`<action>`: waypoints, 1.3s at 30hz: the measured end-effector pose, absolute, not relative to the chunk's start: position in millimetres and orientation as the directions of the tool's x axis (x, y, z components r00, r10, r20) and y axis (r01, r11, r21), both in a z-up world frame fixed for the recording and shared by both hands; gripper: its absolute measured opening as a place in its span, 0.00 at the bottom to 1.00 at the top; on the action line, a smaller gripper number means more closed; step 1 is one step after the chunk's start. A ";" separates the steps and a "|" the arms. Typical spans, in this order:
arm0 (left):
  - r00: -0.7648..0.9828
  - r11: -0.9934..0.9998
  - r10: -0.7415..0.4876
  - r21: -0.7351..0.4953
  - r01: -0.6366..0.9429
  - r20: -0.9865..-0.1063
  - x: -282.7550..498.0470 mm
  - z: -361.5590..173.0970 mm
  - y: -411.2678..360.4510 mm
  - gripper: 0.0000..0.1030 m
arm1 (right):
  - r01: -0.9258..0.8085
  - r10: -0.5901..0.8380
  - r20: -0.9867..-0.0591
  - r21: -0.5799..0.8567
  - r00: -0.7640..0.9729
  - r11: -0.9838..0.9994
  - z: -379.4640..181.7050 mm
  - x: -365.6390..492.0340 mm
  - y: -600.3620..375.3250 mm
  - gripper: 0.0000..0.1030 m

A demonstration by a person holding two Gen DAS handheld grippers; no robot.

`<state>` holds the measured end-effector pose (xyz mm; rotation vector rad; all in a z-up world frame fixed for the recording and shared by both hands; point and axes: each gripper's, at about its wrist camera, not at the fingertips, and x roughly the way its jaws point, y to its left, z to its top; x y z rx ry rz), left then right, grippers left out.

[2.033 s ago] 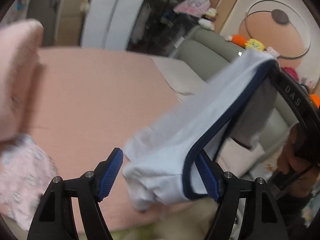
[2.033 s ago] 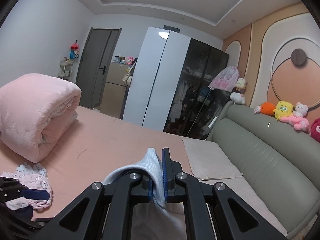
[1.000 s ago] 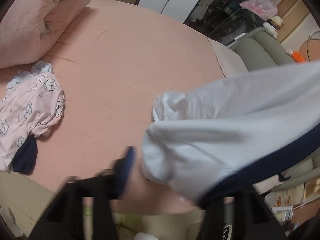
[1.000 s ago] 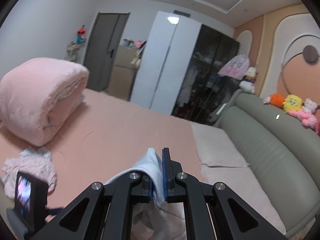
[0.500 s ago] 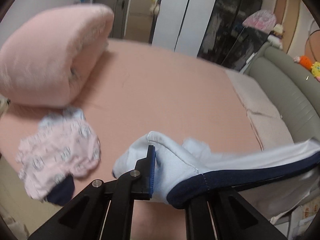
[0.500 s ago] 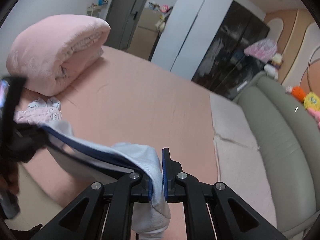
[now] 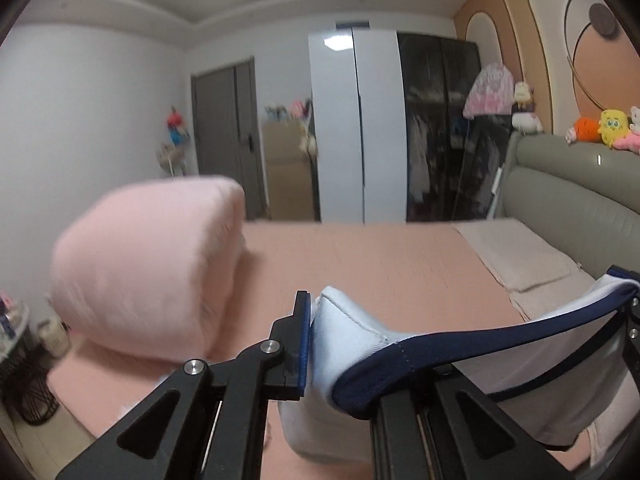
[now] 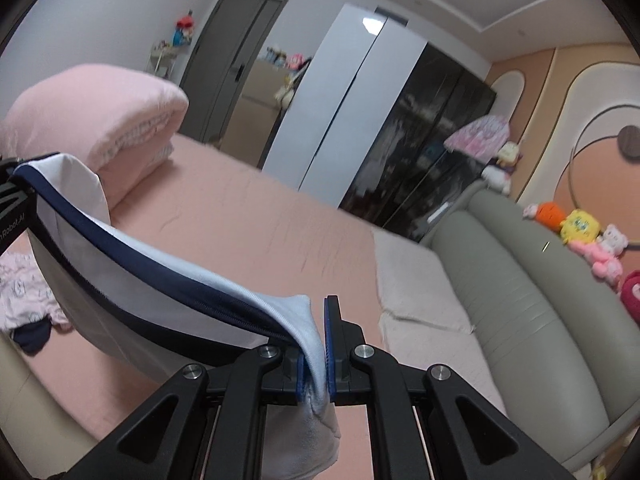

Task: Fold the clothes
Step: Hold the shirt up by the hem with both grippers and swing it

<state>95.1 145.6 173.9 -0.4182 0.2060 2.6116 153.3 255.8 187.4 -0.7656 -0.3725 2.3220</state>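
Above the pink bed we are stretching the white garment; left gripper and right gripper are clamping opposite corners, and overpulling risks a slip.

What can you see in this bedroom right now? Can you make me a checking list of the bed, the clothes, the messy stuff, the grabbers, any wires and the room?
Surface: pink bed, sheet mostly bare.
Job's things: white garment with navy trim held up and stretched between both grippers; pink patterned clothes in a heap near the bed's edge.
Clutter: rolled pink duvet on the bed; beige mat by the headboard.
Grippers: left gripper shut on one end of the garment; right gripper shut on the other.
Cables: nothing seen.
Surroundings: green padded headboard with plush toys on top, wardrobe, door.
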 end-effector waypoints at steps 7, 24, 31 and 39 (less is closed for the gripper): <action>-0.912 -0.906 0.387 0.126 -0.403 -0.133 124.5 218.9 115.8 0.06 | -0.543 0.700 -0.284 -0.467 -0.656 -0.698 239.7 172.6 221.4 0.04; -0.924 -0.907 0.383 0.192 -0.374 0.011 188.0 234.4 63.7 0.08 | -0.587 0.741 -0.110 -0.539 -0.662 -0.604 257.2 234.7 141.4 0.04; -0.888 -0.855 0.400 0.256 -0.451 -0.229 139.4 170.8 111.9 0.08 | -0.520 0.738 -0.291 -0.556 -0.609 -0.648 194.8 198.8 174.0 0.04; -0.811 -0.825 0.263 0.314 -0.470 -0.522 33.1 65.2 196.8 0.08 | -0.414 0.712 -0.508 -0.583 -0.485 -0.699 87.8 102.7 243.7 0.04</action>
